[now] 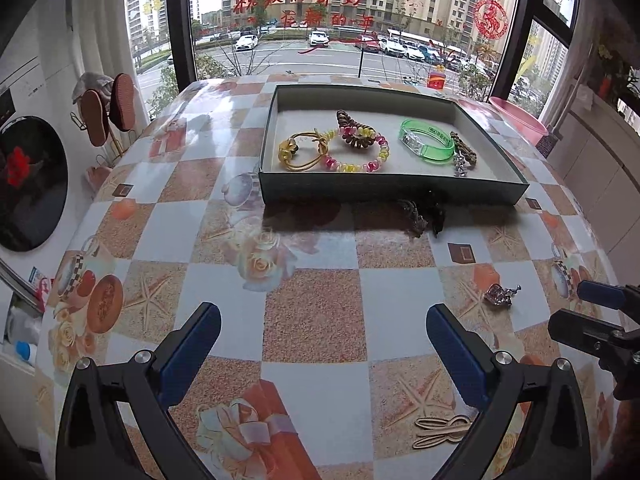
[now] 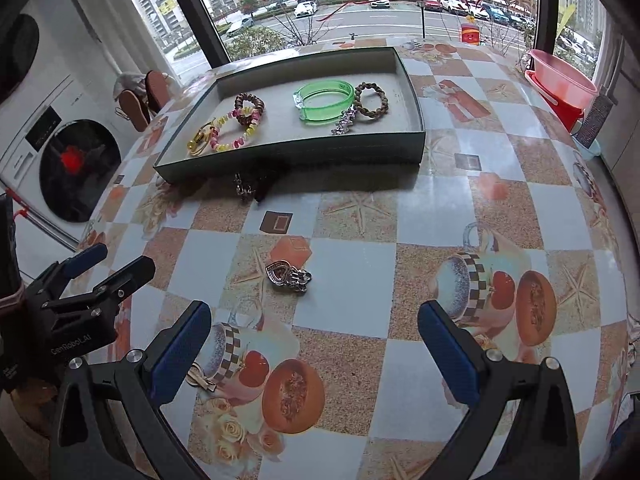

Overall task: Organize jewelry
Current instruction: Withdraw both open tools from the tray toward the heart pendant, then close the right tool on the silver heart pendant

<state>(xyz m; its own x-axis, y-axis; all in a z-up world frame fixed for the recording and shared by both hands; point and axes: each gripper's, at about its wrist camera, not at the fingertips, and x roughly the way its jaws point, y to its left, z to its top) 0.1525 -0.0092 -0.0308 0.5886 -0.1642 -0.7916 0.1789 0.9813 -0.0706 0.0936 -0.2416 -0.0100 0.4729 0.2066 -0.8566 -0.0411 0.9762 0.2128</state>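
Observation:
A shallow green box (image 1: 396, 190) (image 2: 288, 156) at the table's far side holds several bracelets: a gold hair tie (image 1: 298, 152), a pink-and-yellow bead bracelet (image 1: 360, 156) (image 2: 236, 130), a brown bead one (image 2: 250, 106), a green band (image 1: 426, 146) (image 2: 324, 102), a braided ring (image 2: 372, 100). A silver heart pendant (image 1: 500, 295) (image 2: 286, 276) lies on the table. A dark chain piece (image 1: 424, 214) (image 2: 252, 188) lies against the box front. A wooden clip (image 1: 440, 432) lies near me. My left gripper (image 1: 322, 354) (image 2: 104, 268) is open and empty. My right gripper (image 2: 314, 354) (image 1: 580, 308) is open, the pendant just ahead.
The table has a patterned checked cloth (image 1: 312, 312). A washing machine (image 2: 76, 168) stands at the left, slippers on a rack (image 1: 108, 108) beside it. A pink basin (image 2: 560, 80) sits at the right. A window (image 1: 340, 20) lies behind the table.

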